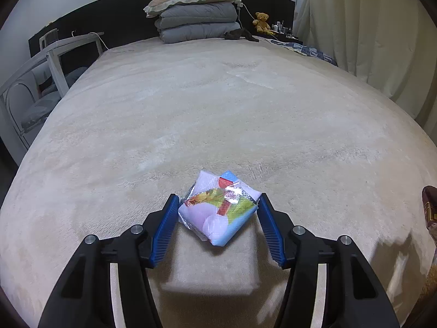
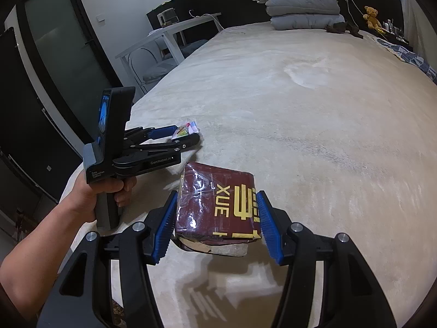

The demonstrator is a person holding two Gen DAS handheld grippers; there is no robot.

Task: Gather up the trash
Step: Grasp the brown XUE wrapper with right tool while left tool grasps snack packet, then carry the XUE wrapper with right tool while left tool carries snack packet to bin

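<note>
A crumpled colourful snack wrapper [image 1: 218, 207] with a foil lining sits between the blue pads of my left gripper [image 1: 217, 202], whose pads touch both of its sides, just above the cream bed cover [image 1: 218, 109]. A dark red box [image 2: 218, 205] with yellow lettering sits between the pads of my right gripper [image 2: 217, 199], which is shut on its sides. In the right wrist view the left gripper [image 2: 185, 134] with the wrapper [image 2: 187, 129] is to the left and a little further in. The red box's edge shows at the right of the left wrist view [image 1: 430, 207].
Folded grey quilts and a pillow [image 1: 196, 16] are stacked at the head of the bed by a teddy bear [image 1: 261, 21]. A white side table [image 2: 169, 35] and chair stand off the bed's left side. Curtains [image 1: 368, 27] hang on the right.
</note>
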